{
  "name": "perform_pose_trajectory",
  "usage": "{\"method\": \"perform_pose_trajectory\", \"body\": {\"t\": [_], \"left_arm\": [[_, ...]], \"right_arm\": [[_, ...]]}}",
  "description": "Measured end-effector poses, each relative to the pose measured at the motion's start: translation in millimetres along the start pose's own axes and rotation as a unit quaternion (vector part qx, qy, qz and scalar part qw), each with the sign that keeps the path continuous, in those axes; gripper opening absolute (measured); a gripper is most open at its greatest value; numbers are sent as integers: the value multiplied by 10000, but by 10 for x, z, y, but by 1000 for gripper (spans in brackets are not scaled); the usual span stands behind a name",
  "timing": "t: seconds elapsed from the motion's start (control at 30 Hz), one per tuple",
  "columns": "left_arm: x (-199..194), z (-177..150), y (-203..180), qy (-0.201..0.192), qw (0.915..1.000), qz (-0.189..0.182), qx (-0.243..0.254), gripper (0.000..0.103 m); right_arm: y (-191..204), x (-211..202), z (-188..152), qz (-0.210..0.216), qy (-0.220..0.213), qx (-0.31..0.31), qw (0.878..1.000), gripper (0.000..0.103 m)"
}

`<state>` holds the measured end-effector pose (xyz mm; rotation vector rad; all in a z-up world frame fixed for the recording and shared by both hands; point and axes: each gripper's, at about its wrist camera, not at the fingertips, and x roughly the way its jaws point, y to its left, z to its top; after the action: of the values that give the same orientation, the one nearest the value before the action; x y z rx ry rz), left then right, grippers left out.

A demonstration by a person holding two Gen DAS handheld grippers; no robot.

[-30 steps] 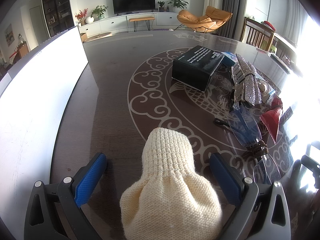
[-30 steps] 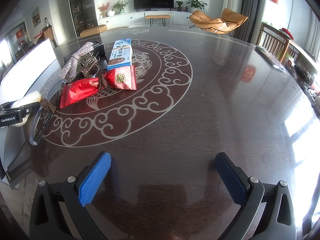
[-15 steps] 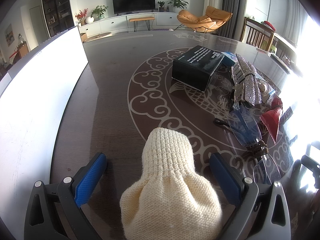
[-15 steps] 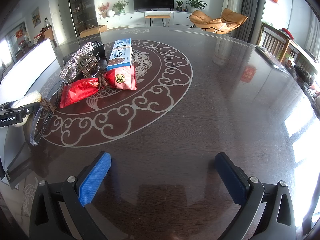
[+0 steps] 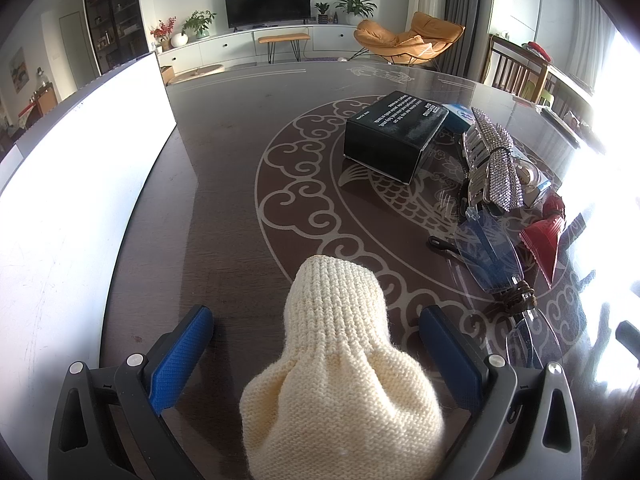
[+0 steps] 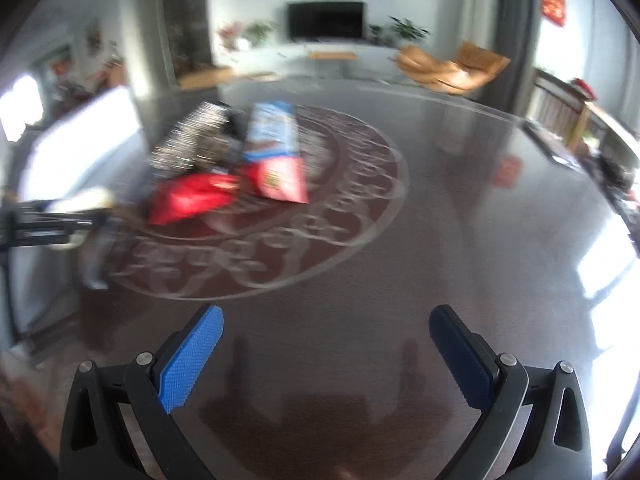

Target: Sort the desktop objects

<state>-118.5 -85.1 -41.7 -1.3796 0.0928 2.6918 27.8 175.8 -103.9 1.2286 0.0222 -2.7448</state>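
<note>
Knitted cream hat (image 5: 340,380) lying between my left gripper's (image 5: 316,344) spread fingers, white board (image 5: 80,184) bounding the left, bare table (image 5: 224,216) ahead; blurred right view: my right gripper (image 6: 326,354) agape over clear tabletop, red packets (image 6: 192,200) far left.

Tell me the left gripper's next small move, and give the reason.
Probably close the jaws. The left gripper is open, with the cream knitted item lying between its blue pads, neither pad touching it. Nothing is gripped, so shutting on the knit looks like the sensible step before lifting it off the table.
</note>
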Motion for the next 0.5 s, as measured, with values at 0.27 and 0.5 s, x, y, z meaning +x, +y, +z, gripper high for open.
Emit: {"method": "perform_pose_trajectory", "body": {"t": [0.27, 0.5], "left_arm": [[-2, 1, -3, 0, 10000, 4, -3, 103], [-39, -25, -9, 140, 9999, -53, 55, 103]], "right_arm": [[485, -78, -155, 330, 63, -376, 9987, 103], [426, 30, -159, 371, 385, -257, 9982, 103]]}}
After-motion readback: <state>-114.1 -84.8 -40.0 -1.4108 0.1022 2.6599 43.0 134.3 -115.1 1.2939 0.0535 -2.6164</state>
